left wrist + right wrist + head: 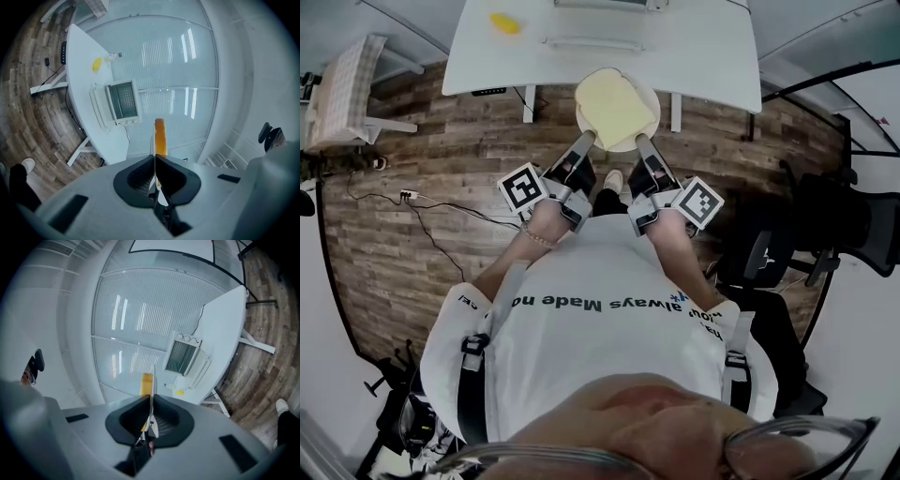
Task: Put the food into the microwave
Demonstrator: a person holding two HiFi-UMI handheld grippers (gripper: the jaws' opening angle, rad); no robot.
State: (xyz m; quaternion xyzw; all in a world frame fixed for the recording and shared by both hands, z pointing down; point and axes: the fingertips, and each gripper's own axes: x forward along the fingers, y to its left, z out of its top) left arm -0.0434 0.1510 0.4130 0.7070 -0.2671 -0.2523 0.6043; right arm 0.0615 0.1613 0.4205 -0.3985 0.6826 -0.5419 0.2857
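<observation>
A white plate carrying a flat yellow piece of food hangs above the wooden floor, just in front of the white table. My left gripper is shut on the plate's near left rim and my right gripper on its near right rim. In the left gripper view the plate and food show edge-on between the shut jaws. The right gripper view shows the same plate and food. The microwave stands on the table with its door open.
A small yellow object lies on the table left of the microwave. A chair with checked fabric stands at far left, dark office chairs at right. Cables trail over the floor. Glass partitions back the table.
</observation>
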